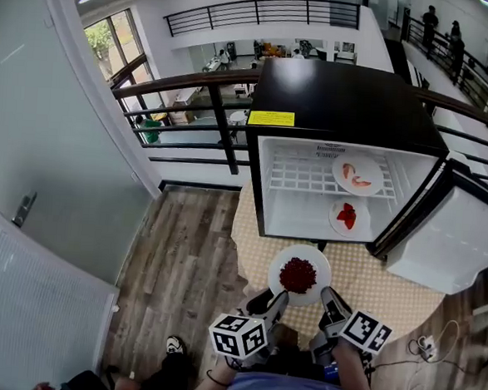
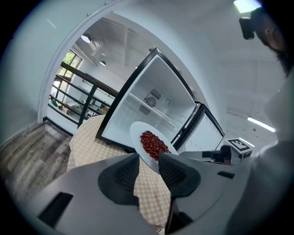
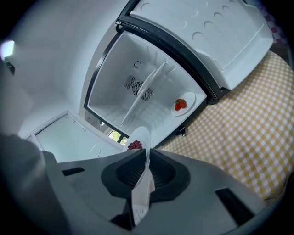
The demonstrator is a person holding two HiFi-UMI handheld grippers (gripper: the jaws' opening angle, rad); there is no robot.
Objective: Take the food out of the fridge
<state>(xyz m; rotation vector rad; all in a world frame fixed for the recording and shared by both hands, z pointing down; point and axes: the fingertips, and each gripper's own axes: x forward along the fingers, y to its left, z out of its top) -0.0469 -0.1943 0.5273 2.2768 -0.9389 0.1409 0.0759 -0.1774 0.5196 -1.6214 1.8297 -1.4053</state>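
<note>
Our forearms (image 1: 355,374) are running off the bottom edge of the head view, and the marker cubes (image 1: 238,335) are covering most of each gripper body. The open fridge door (image 1: 462,239) is being cut off at the right edge. On the wire shelf a plate of pale pink pieces (image 1: 379,181) is sitting, and we cannot tell what that food is. Below it, on the floor of the fridge (image 1: 342,97), a smaller plate with something red (image 1: 335,215) is sitting. In the right gripper view the plate of dark red food (image 3: 143,135) is showing edge-on, so only a sliver of its heap is peeking past the rim.

The fridge is standing on a table with a yellow checked cloth (image 1: 379,283), its door swinging out to the right. Bare cloth is lying in front of the opening and to the right of the carried plate. On the left the cloth's edge is giving way to wood floor (image 1: 181,261).

We are holding the plate of dark red food (image 1: 276,277) outside the fridge, above the cloth, just in front of the opening. The right gripper (image 1: 330,298) is pinching the near right rim, its pads narrow and pressing on both faces. The left gripper (image 1: 276,302) is standing wide at the near left rim. The rim is reaching in between its fingers (image 2: 126,172), with cloth showing through the gap beside it.
</note>
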